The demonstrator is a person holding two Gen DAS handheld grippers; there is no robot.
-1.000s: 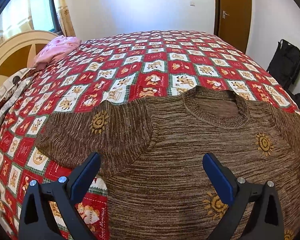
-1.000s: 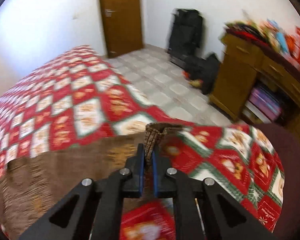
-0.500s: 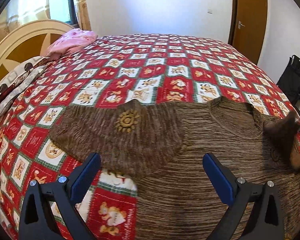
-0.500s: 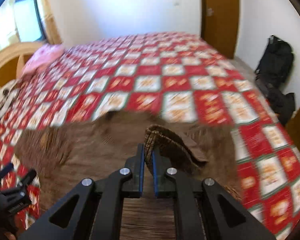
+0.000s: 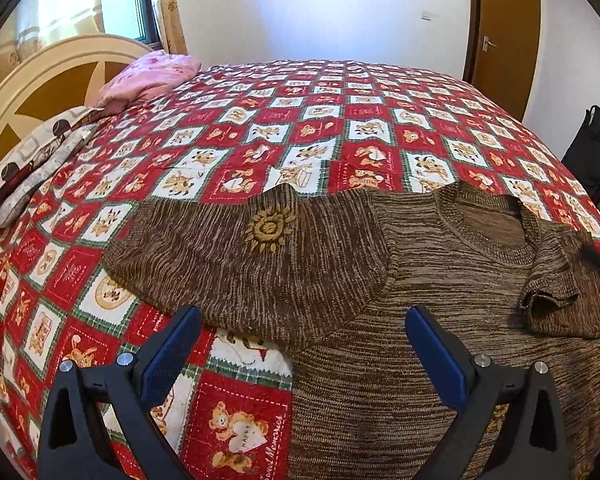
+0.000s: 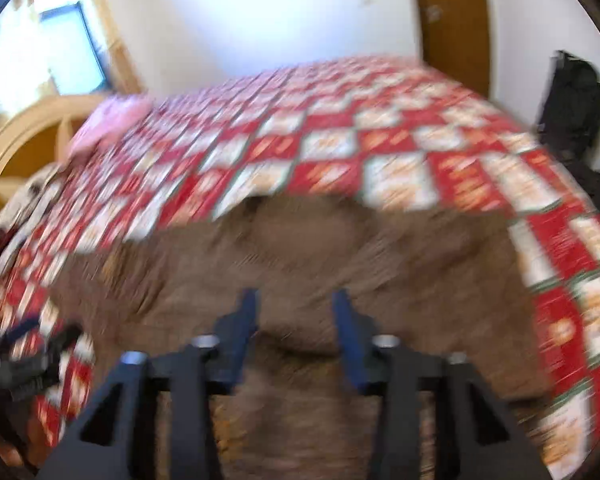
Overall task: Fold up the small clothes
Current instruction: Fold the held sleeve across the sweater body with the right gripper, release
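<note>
**Brown sweater spread on the bed, right sleeve folded in, both grippers empty**

The brown knit sweater (image 5: 440, 280) lay flat on the near part of the bed (image 5: 340, 120), on a red, white and green patchwork quilt (image 5: 228, 148); its round collar (image 5: 484, 232) faced the far side; the left sleeve (image 5: 236, 256), marked with a yellow sun motif (image 5: 270, 230), stretched out to the left over the quilt; the right sleeve (image 5: 560, 292) lay doubled back over the body of the sweater, its cuff just right of the collar.

The left gripper (image 5: 300, 352) hovered over the near edge of the sweater with its blue-padded fingers (image 5: 172, 352) spread wide apart and nothing between them; one finger sat above the quilt, the other above the knit.

The right wrist view was heavily blurred; the right gripper (image 6: 294, 340) showed its fingers parted with a clear gap and nothing held, above the sweater; the left gripper appeared as a dark smear at the near left edge of that view.

At the far left stood a cream and brown headboard (image 5: 40, 92), with a pink pillow (image 5: 152, 76) and a patterned pillow (image 5: 36, 164) beside it; a brown door (image 5: 504, 28) stood at the far right; a black bag (image 5: 596, 152) sat against the right wall.
</note>
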